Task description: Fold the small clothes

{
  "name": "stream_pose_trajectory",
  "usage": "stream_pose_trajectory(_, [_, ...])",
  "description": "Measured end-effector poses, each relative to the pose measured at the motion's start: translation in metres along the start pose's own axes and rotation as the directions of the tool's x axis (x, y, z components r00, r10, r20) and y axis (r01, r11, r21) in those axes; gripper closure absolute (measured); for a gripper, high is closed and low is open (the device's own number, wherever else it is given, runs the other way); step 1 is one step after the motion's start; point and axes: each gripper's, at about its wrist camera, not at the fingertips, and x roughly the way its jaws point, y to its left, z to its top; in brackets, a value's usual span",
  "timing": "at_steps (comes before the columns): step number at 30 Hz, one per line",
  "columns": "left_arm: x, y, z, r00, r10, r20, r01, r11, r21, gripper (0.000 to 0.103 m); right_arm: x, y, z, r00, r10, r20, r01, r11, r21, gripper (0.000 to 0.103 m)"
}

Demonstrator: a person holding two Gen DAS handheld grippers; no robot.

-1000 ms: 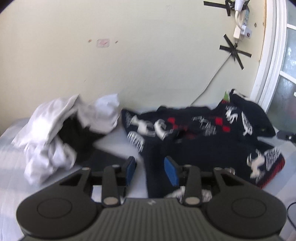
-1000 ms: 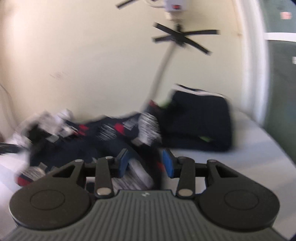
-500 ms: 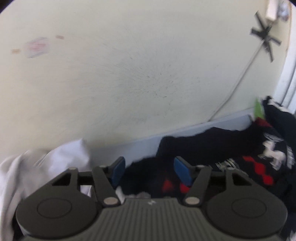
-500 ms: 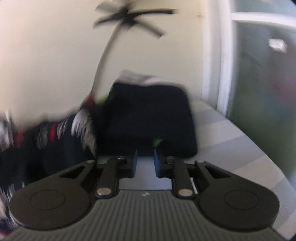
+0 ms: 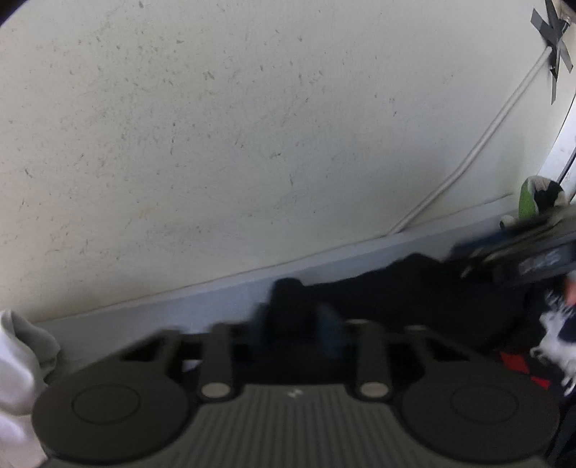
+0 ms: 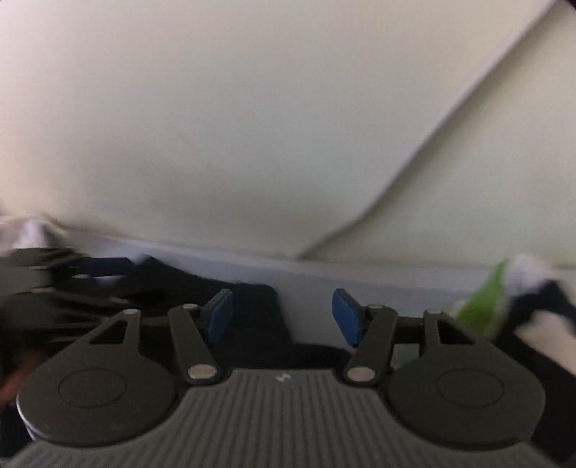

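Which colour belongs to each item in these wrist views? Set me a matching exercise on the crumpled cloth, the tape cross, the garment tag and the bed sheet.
Column one:
1. crumpled cloth
2. tape cross
3. garment tag
4. bed sheet

Column two:
a. black
b. pale grey-blue
c. white
d. bright green

Pairs: 1-c, 2-a, 3-d, 4-b

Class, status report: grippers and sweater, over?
Left gripper just closed on dark sweater edge. Right gripper just opened, empty. White clothes lie aside, left.
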Motion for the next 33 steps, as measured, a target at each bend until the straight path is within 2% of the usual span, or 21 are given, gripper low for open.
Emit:
stream_pose_trajectory(1, [-0.001, 0.000, 0.000, 1.000, -0.004, 0.004, 0.004, 1.000, 0.000, 0.087, 0.011, -0.004, 0.000, 0.998, 0.040, -0.044, -0.039, 0.999, 0.034, 0.045])
stream_pose_trajectory(2, [-0.005, -0.002, -0.002, 1.000, 0.007, 0.014, -0.007, 1.000, 0.011, 0.087, 0.013, -0.004, -0.002, 0.997, 0.072, -0.040, -0.070, 0.996, 0.051, 0.057])
stream_pose_trajectory(3, [-0.013, -0.004, -0.005, 0.999, 0.019, 0.033, -0.020, 0.999, 0.028, 0.088, 0.009, 0.001, -0.004, 0.994, 0.102, -0.026, -0.101, 0.995, 0.022, 0.075])
stream_pose_trajectory(4, [-0.022, -0.007, -0.006, 0.998, 0.022, 0.061, -0.024, 0.999, 0.040, 0.088, 0.006, 0.005, -0.005, 0.993, 0.119, -0.022, -0.120, 0.993, -0.007, 0.090])
stream_pose_trajectory(7, [-0.078, -0.017, -0.015, 0.985, 0.000, 0.174, -0.011, 0.998, 0.059, 0.088, -0.038, 0.026, -0.017, 0.987, 0.112, 0.115, -0.100, 0.989, -0.112, 0.090])
stream_pose_trajectory(11, [-0.168, -0.041, -0.058, 0.947, -0.045, 0.320, 0.003, 0.992, 0.129, 0.088, -0.127, 0.040, -0.057, 0.948, 0.176, 0.265, -0.122, 0.971, -0.207, 0.090])
stream_pose_trajectory(14, [-0.224, -0.066, -0.114, 0.920, -0.073, 0.385, -0.008, 0.979, 0.205, 0.088, -0.197, 0.053, -0.116, 0.908, 0.220, 0.358, -0.107, 0.945, -0.310, 0.090])
stream_pose_trajectory(16, [-0.244, -0.084, -0.151, 0.915, -0.075, 0.397, -0.025, 0.970, 0.243, 0.088, -0.234, 0.060, -0.167, 0.881, 0.244, 0.405, -0.081, 0.922, -0.380, 0.090])
stream_pose_trajectory(18, [-0.258, -0.100, -0.190, 0.920, -0.084, 0.384, -0.023, 0.964, 0.266, 0.088, -0.257, 0.067, -0.220, 0.868, 0.248, 0.430, -0.053, 0.908, -0.417, 0.090])
stream_pose_trajectory(21, [-0.253, -0.117, -0.236, 0.943, -0.085, 0.320, -0.007, 0.961, 0.276, 0.087, -0.258, 0.074, -0.285, 0.874, 0.206, 0.439, -0.001, 0.906, -0.422, 0.090])
stream_pose_trajectory(22, [-0.247, -0.120, -0.242, 0.952, -0.084, 0.295, 0.000, 0.962, 0.273, 0.084, -0.253, 0.075, -0.303, 0.879, 0.184, 0.440, 0.018, 0.909, -0.417, 0.090])
stream_pose_trajectory(25, [-0.221, -0.125, -0.265, 0.982, -0.063, 0.177, 0.021, 0.972, 0.232, 0.074, -0.218, 0.081, -0.331, 0.912, 0.114, 0.393, 0.027, 0.942, -0.336, 0.090])
stream_pose_trajectory(26, [-0.219, -0.124, -0.272, 0.984, -0.050, 0.169, 0.010, 0.973, 0.229, 0.073, -0.208, 0.083, -0.337, 0.919, 0.081, 0.386, 0.049, 0.948, -0.314, 0.089])
stream_pose_trajectory(27, [-0.226, -0.124, -0.279, 0.982, -0.046, 0.182, 0.002, 0.972, 0.237, 0.071, -0.201, 0.085, -0.344, 0.920, 0.057, 0.388, 0.067, 0.952, -0.298, 0.089])
stream_pose_trajectory(28, [-0.237, -0.118, -0.281, 0.981, -0.057, 0.185, 0.010, 0.969, 0.248, 0.065, -0.200, 0.090, -0.348, 0.906, 0.051, 0.421, 0.080, 0.954, -0.290, 0.082])
stream_pose_trajectory(30, [-0.262, -0.107, -0.284, 0.968, -0.122, 0.218, 0.064, 0.965, 0.255, 0.060, -0.208, 0.091, -0.346, 0.910, 0.054, 0.412, 0.078, 0.952, -0.295, 0.075])
stream_pose_trajectory(31, [-0.279, -0.098, -0.284, 0.956, -0.151, 0.252, 0.087, 0.965, 0.248, 0.055, -0.218, 0.087, -0.348, 0.905, 0.090, 0.416, 0.039, 0.956, -0.291, 0.073])
stream_pose_trajectory(33, [-0.302, -0.080, -0.281, 0.935, -0.131, 0.331, 0.066, 0.977, 0.202, 0.045, -0.236, 0.069, -0.349, 0.882, 0.186, 0.433, -0.080, 0.965, -0.250, 0.070])
